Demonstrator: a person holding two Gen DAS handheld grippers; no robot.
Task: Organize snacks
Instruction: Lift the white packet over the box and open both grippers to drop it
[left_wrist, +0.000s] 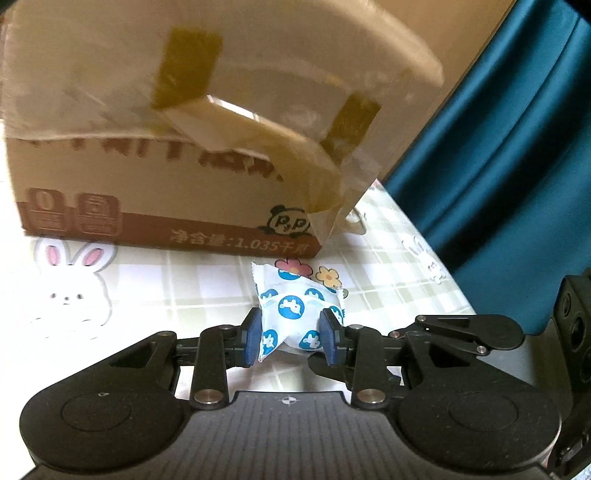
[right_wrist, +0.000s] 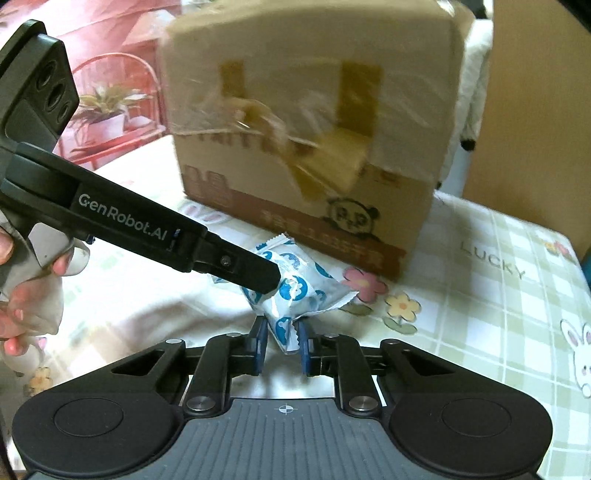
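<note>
Just before the box (left_wrist: 155, 173) on the desk (left_wrist: 155, 280): snack (left_wrist: 295, 314), white with blue dots, clamped from both sides. Left gripper (left_wrist: 291, 332) closed on its middle, right gripper (right_wrist: 282, 341) pinching its near end. Both blue pads (left_wrist: 252, 336) pressing the wrapper.

A home is suggested: the table is covered by a checked cloth (right_wrist: 491, 295) printed with rabbits and flowers. A teal curtain (left_wrist: 498, 147) is seen beside it, and a potted plant (right_wrist: 107, 110) on a red stand behind.
</note>
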